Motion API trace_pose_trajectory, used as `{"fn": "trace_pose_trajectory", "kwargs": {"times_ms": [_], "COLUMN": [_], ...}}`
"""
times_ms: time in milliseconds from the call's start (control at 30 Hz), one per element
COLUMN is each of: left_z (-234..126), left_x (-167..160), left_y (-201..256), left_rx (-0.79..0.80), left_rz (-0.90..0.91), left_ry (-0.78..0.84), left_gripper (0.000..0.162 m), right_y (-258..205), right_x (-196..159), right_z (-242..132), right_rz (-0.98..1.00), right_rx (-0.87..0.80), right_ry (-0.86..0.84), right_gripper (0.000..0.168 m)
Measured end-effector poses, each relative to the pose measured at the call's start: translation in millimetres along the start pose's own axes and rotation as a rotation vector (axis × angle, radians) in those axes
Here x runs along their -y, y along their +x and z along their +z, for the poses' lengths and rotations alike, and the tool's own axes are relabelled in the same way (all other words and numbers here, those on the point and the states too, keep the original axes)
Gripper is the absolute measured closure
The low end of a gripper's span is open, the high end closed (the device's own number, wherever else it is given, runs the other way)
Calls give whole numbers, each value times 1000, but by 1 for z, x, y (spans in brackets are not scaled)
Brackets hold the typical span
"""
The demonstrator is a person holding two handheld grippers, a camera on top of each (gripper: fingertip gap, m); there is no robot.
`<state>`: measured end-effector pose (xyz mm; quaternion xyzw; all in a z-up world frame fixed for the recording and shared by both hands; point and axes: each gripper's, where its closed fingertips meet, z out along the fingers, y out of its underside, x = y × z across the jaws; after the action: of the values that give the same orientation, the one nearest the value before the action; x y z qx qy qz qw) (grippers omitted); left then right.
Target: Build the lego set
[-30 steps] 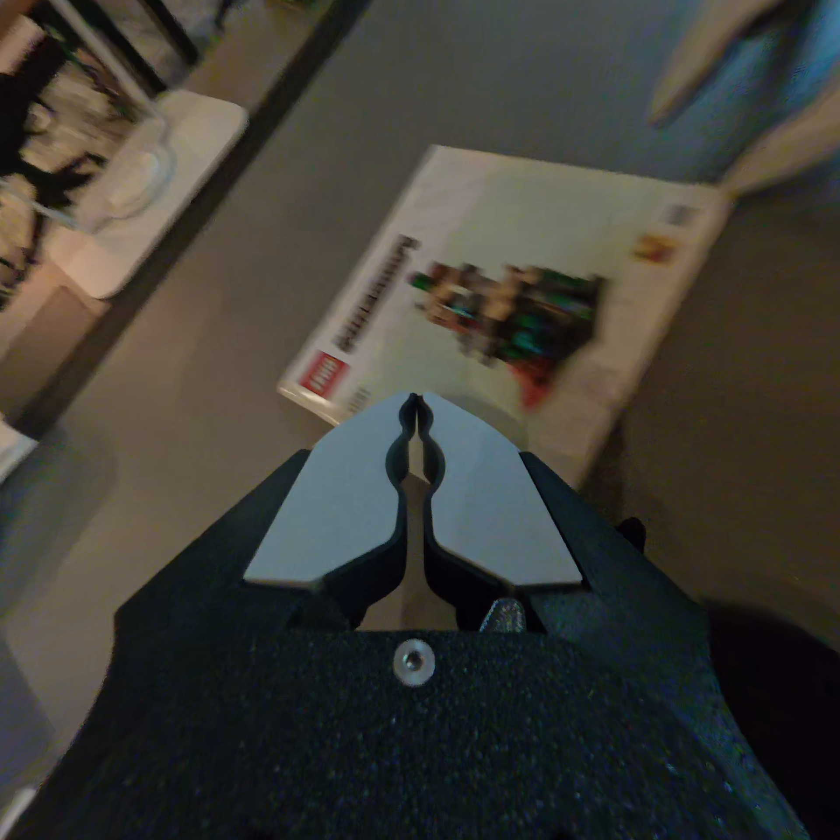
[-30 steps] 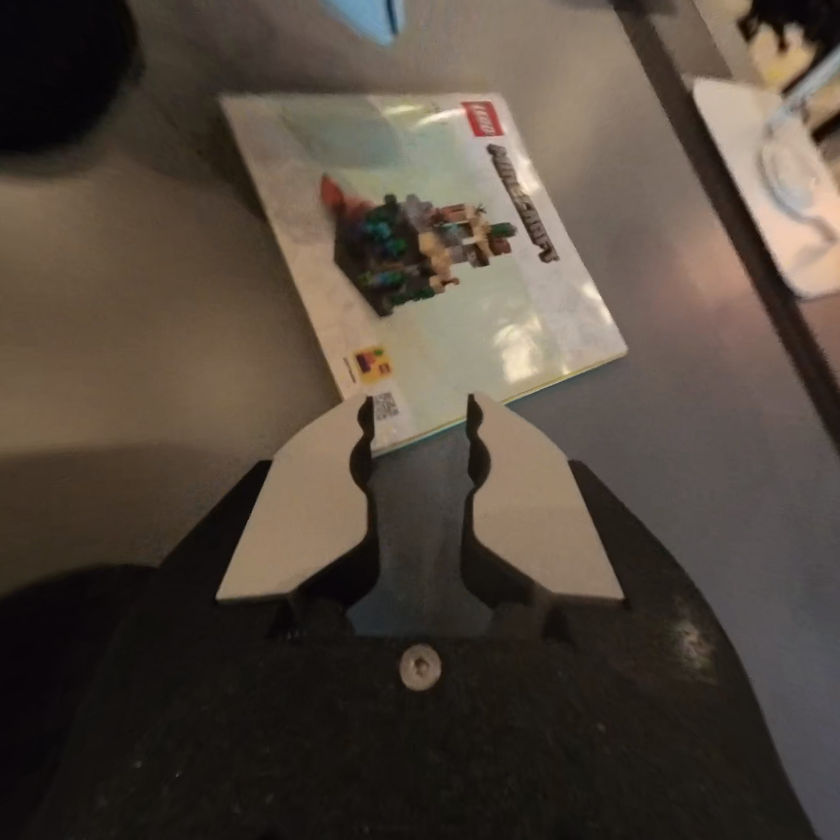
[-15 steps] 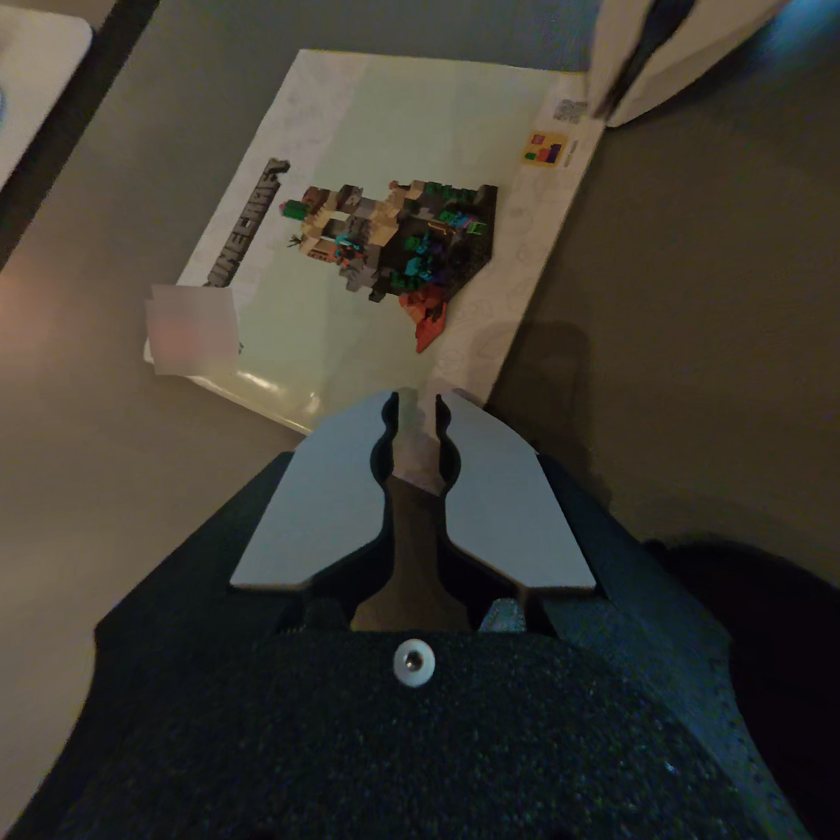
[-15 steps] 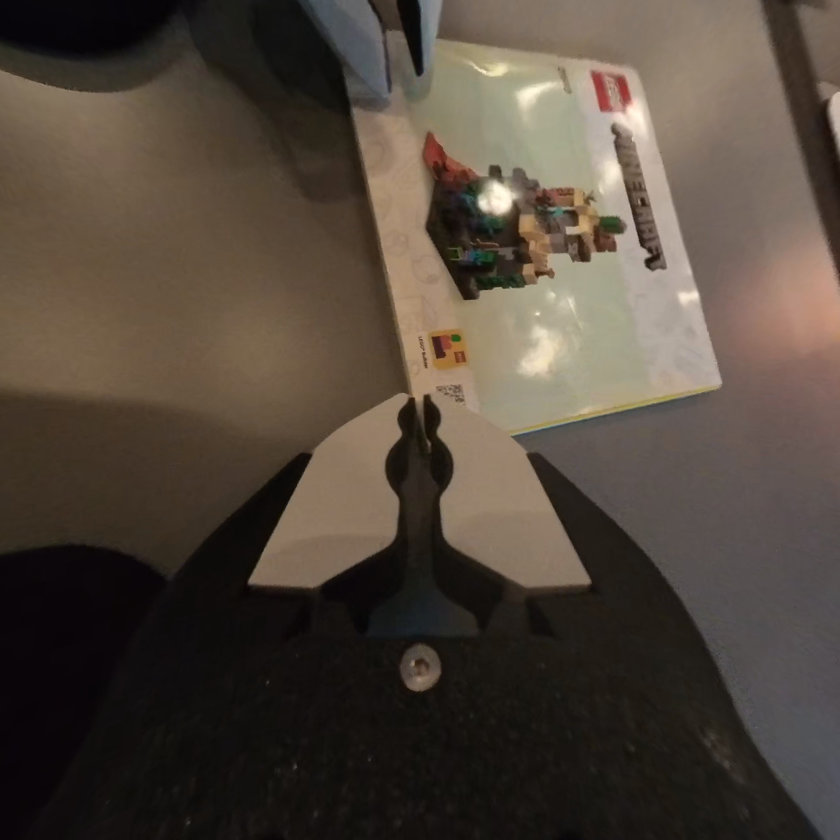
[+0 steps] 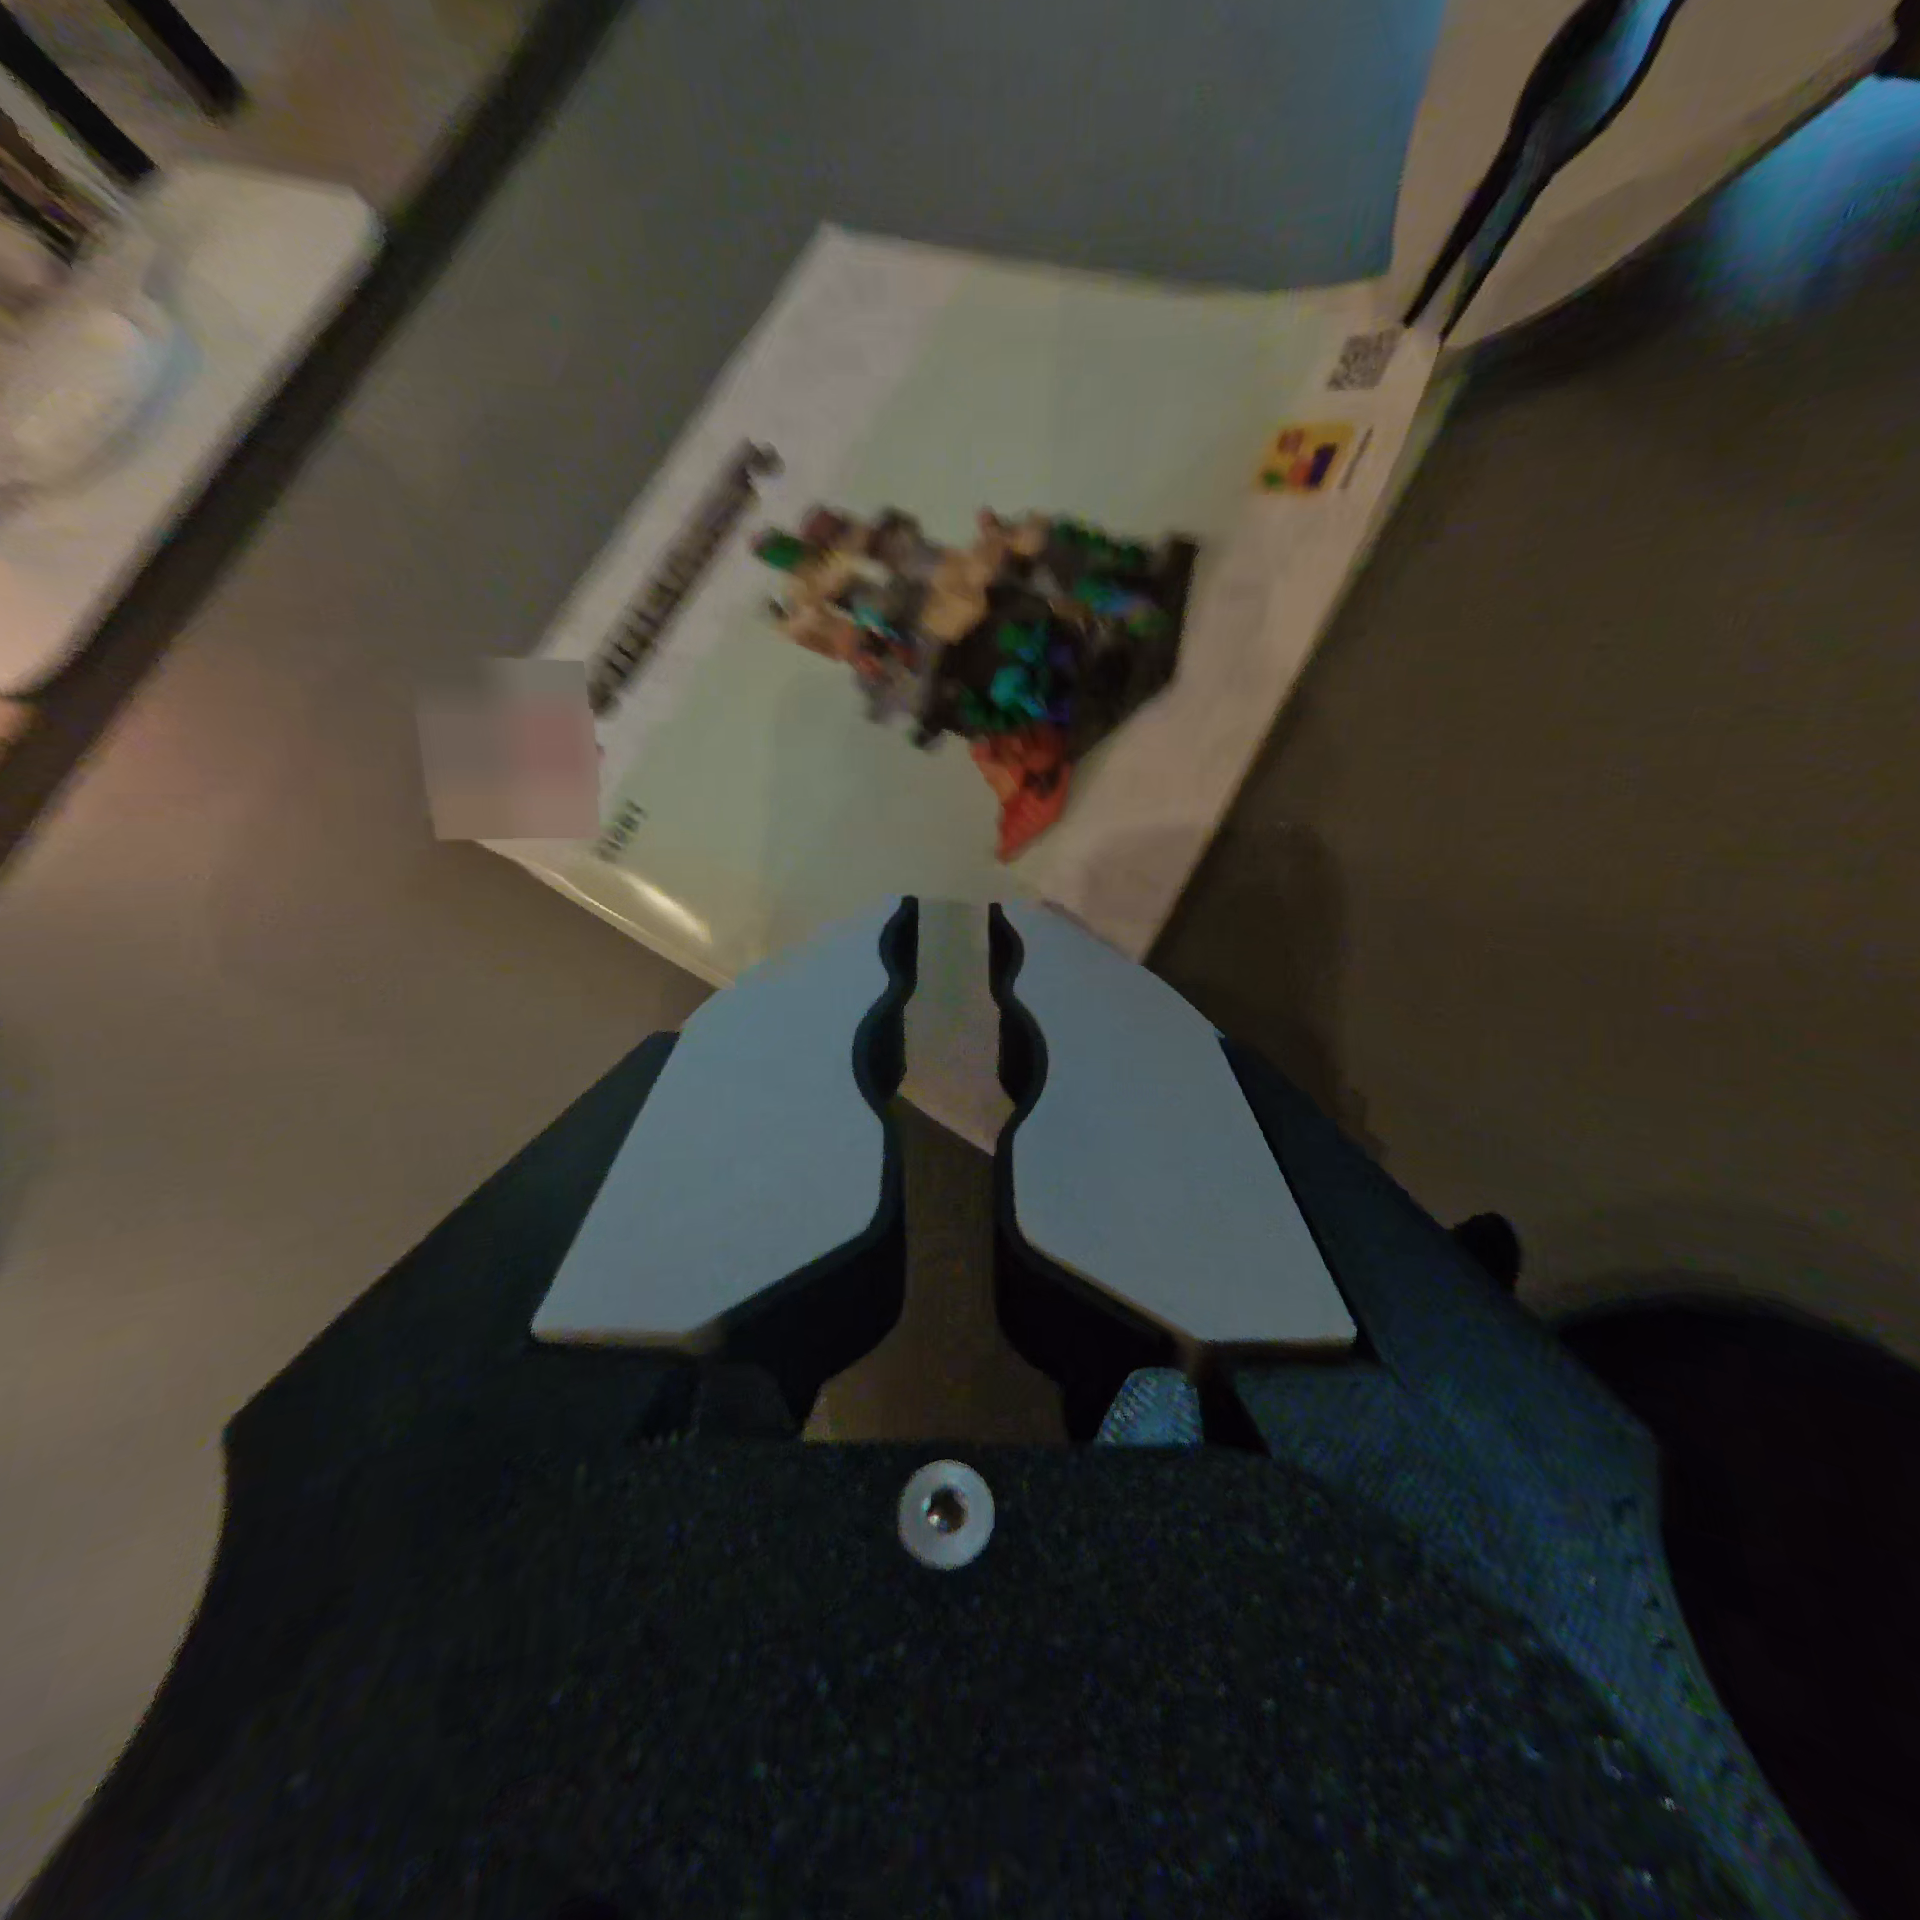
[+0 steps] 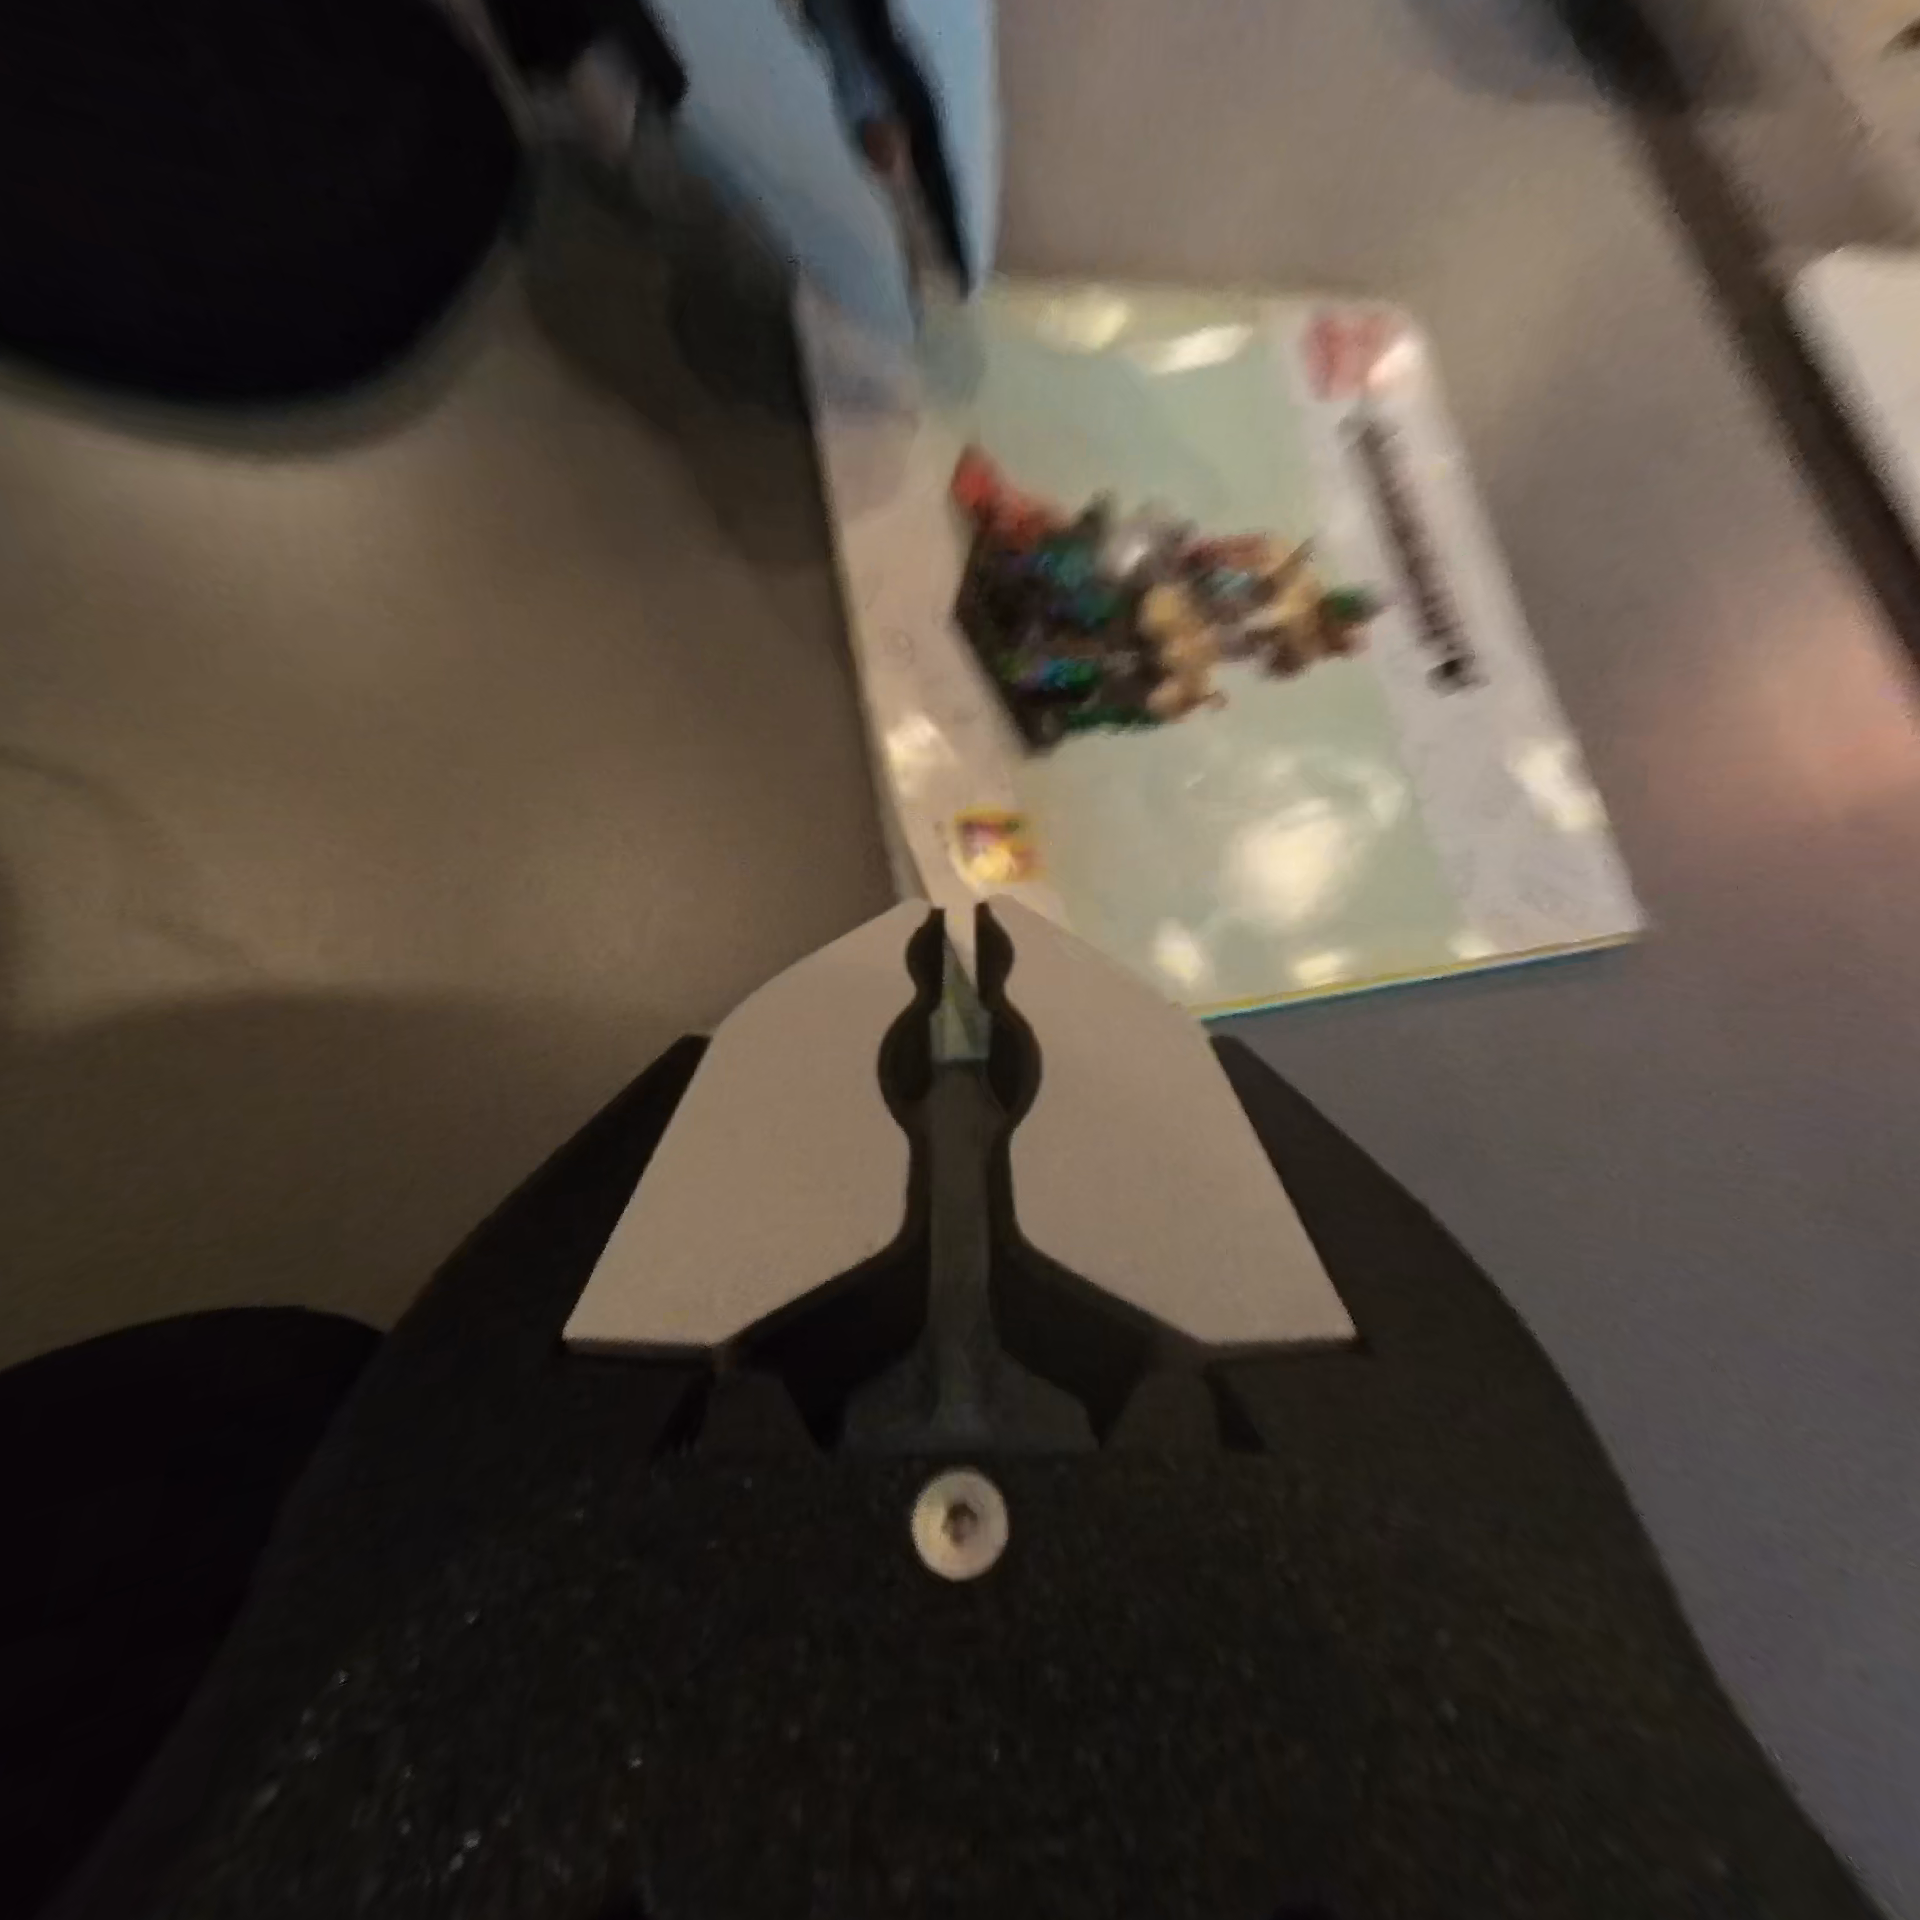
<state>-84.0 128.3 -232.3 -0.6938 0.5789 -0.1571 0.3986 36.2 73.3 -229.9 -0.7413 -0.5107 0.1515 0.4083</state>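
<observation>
Left wrist view first: left gripper (image 5: 953,914) hovering right over the near corner of the instruction booklet (image 5: 935,582), jaws standing slightly apart with nothing between them, just the cover showing through the gap. Booklet lying flat and closed on the grey desk (image 5: 260,987), cover picture facing up. Probably lining up on that corner to pin or lift the cover, guessing here. Right gripper (image 5: 1455,301) showing at the far corner of the booklet, tips resting on or just above it. White tray-like thing (image 5: 156,416) sitting well off the booklet's far-left side, too blurred for telling what's in it.

Right wrist view now: right gripper (image 6: 960,914) sitting at the booklet (image 6: 1247,644) corner nearest it, jaws nearly together; looking like a thin edge caught between them, but too blurry for calling it. Left gripper (image 6: 914,187) hanging over the opposite corner of the booklet. Likely one holding while the other opens the cover. No loose bricks or bags anywhere in sight, so building not yet started.
</observation>
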Motion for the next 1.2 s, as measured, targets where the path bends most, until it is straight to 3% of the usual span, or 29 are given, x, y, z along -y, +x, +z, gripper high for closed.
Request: {"fn": "trace_pose_trajectory", "kwargs": {"times_ms": [133, 300, 367, 500, 933, 1200], "left_z": [-8, 4, 9, 14, 16, 14], "left_x": [26, 39, 33, 12, -6, -8], "left_y": [-17, -38, -41, -48, -44, -39], "left_rx": [67, 156, 197, 275, 275, 260], "left_rz": [-6, -54, -59, 8, 47, 27], "left_ry": [64, 119, 136, 105, -24, -59], "left_gripper": [161, 162, 162, 162, 162, 162], "right_y": [25, 46, 48, 43, 20, 25], "right_x": [30, 33, 28, 13, -4, -8], "right_z": [-17, -7, -3, 5, 4, -3], "right_rz": [33, 34, 45, 17, -41, 7], "right_rx": [-57, -131, -160, -166, -41, -86], "right_ry": [78, 86, 114, 141, 39, -47], "right_gripper": [153, 148, 150, 168, 168, 168]}}
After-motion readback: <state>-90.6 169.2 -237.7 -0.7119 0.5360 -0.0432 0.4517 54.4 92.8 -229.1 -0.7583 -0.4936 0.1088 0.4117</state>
